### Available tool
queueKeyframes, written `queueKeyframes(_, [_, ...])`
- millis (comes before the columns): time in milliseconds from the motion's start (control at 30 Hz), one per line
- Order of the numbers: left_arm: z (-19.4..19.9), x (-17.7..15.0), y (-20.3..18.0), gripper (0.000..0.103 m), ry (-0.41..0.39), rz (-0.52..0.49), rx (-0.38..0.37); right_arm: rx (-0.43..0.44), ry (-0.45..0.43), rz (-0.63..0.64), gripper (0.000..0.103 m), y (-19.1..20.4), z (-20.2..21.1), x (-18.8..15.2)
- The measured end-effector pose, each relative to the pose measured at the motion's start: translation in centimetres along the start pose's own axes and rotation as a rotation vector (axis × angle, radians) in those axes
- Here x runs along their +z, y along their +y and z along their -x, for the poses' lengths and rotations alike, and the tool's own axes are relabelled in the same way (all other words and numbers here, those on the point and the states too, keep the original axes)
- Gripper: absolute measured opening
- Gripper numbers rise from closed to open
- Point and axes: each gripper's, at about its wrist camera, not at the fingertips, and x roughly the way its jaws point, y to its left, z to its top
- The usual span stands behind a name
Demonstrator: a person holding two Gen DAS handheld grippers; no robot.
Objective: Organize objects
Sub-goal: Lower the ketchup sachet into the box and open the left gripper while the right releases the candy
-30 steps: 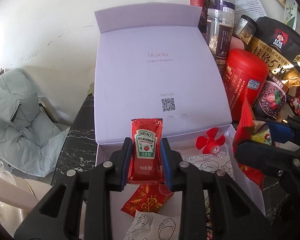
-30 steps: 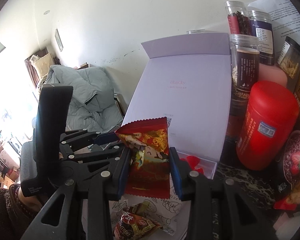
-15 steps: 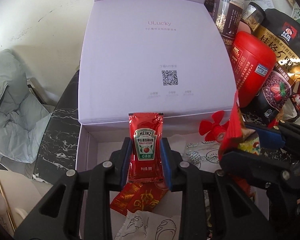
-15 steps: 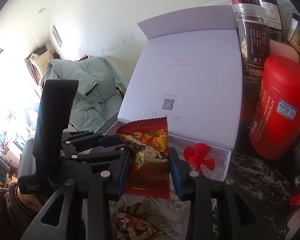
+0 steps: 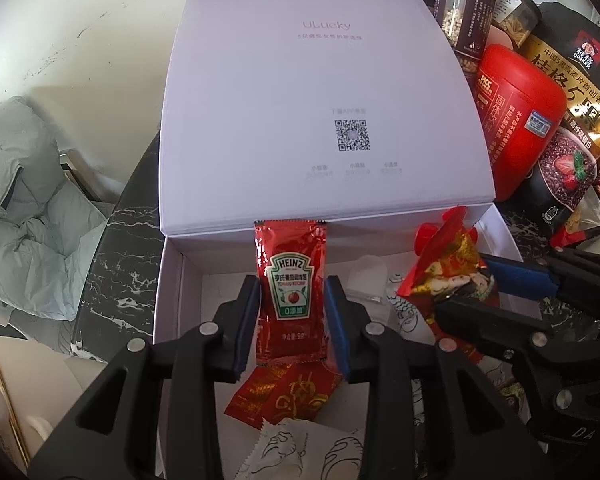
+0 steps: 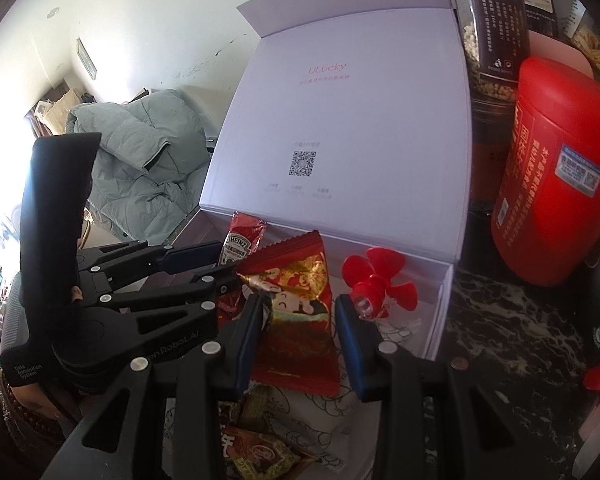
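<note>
My left gripper is shut on a red Heinz ketchup sachet, held upright over the open white box. My right gripper is shut on a red and gold snack packet, also over the box; it shows at the right of the left wrist view. The left gripper and sachet show to the left in the right wrist view. The box lid stands open behind. Inside lie a red packet, white printed wrappers and a red toy fan.
A red canister, jars of grains and a black Quaker oats bag crowd the right of the box on the black marble table. A grey-green padded jacket lies to the left, below the table. More sweets lie near the box front.
Both grippers have moved forward and down over the box, each still holding its packet. The box interior now shows more fully.
</note>
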Motion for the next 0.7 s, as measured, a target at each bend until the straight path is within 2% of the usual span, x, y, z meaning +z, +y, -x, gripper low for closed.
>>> queueKeyframes(67, [-0.5,0.0,0.2,0.031,0.028,0.008,-0.006,-0.003,0.007,-0.006,0.038,0.0,0.0,-0.1])
queueKeyframes(233, [-0.5,0.0,0.3,0.033,0.020,-0.004,0.009,-0.014,0.007,-0.007,0.038,0.0,0.6,-0.4])
queueKeyframes(300, [-0.6,0.0,0.3,0.040,0.023,-0.005,0.022,-0.021,0.006,-0.008,0.038,0.0,0.7,-0.4])
queueKeyframes(367, [-0.6,0.0,0.4,0.052,0.025,-0.005,0.036,-0.028,0.007,-0.010,0.039,0.0,1.0,-0.5])
queueKeyframes(433, [-0.4,0.1,0.6,0.057,0.015,-0.005,0.044,-0.038,0.011,-0.014,0.044,-0.1,1.0,-0.5])
queueKeyframes(533, [-0.1,0.2,1.0,0.066,-0.001,-0.001,0.055,-0.053,0.011,-0.022,0.044,-0.2,1.4,-0.4])
queueKeyframes(700, [0.3,0.4,1.5,0.069,-0.005,0.011,0.067,-0.083,-0.001,-0.010,0.047,0.1,2.2,-0.2])
